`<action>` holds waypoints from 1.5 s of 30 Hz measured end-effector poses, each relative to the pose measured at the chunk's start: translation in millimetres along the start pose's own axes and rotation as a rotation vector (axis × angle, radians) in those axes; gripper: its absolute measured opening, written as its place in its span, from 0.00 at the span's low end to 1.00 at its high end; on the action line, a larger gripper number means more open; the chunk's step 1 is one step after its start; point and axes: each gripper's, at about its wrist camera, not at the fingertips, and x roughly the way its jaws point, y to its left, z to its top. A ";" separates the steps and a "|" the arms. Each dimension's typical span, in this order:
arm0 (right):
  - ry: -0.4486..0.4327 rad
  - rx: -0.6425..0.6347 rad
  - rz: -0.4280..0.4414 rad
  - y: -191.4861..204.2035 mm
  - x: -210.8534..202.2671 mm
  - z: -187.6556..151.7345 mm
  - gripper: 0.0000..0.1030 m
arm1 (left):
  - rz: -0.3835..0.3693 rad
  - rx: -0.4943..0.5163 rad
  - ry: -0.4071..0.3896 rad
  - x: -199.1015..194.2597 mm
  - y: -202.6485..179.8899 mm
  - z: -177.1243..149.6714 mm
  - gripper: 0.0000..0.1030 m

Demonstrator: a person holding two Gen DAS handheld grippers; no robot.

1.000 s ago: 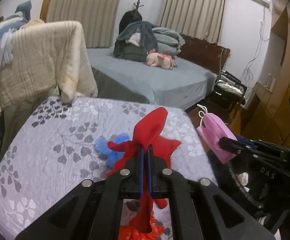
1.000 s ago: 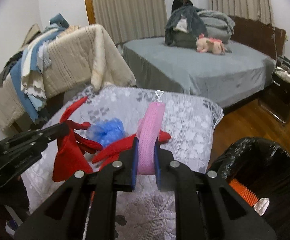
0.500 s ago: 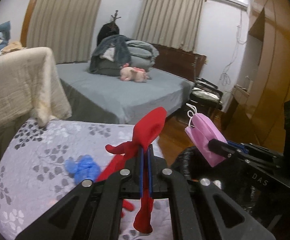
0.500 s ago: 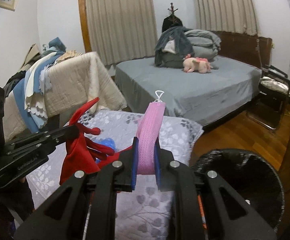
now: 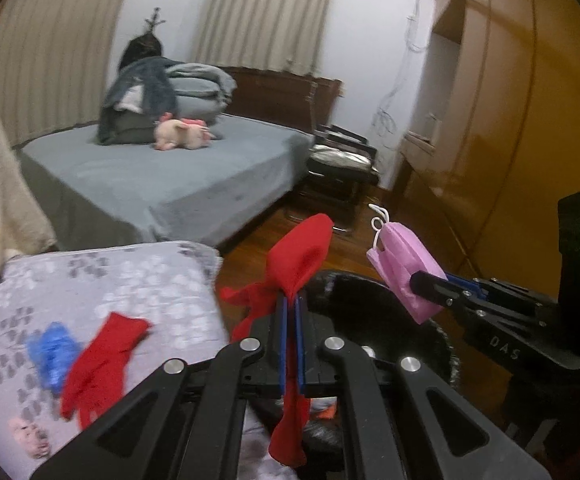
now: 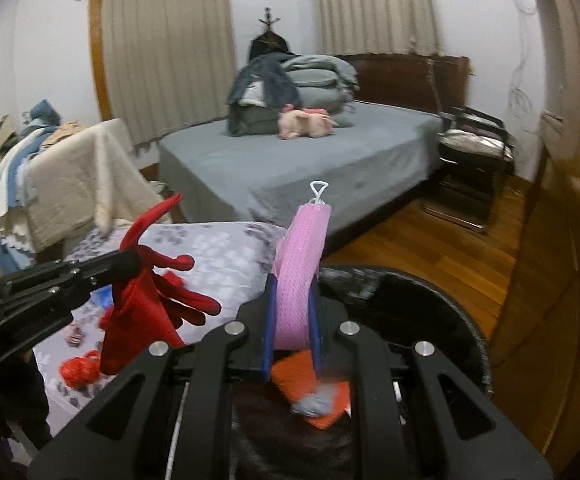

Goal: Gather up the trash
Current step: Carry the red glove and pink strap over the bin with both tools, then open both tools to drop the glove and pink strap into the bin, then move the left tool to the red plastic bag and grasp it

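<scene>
My left gripper [image 5: 291, 304] is shut on a red glove [image 5: 300, 248] and holds it at the near rim of a black-lined trash bin [image 5: 374, 300]. It also shows in the right wrist view [image 6: 130, 262] with the glove [image 6: 138, 304] hanging from it. My right gripper [image 6: 292, 284] is shut on a pink face mask [image 6: 302, 256] above the bin [image 6: 430, 308], which holds orange and grey trash. The mask [image 5: 404, 268] shows in the left wrist view too. A second red glove [image 5: 98, 364] and a blue crumpled item [image 5: 52, 350] lie on the floral-covered table [image 5: 130, 280].
A red mesh ball [image 6: 78, 370] lies on the table near its edge. A grey bed [image 5: 162, 176] with a pink plush toy [image 5: 182, 134] stands behind. A black chair [image 5: 342, 164] and a wooden wardrobe [image 5: 522, 128] are to the right. A cream blanket [image 6: 78, 176] hangs at left.
Both grippers have swung right from over the table to the bin, each still holding its item. One red glove and the blue item stayed on the table.
</scene>
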 end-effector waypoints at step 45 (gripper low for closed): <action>-0.011 -0.030 0.124 96.0 23.1 -26.5 0.93 | 0.396 -0.124 0.033 -85.9 119.7 -73.3 0.88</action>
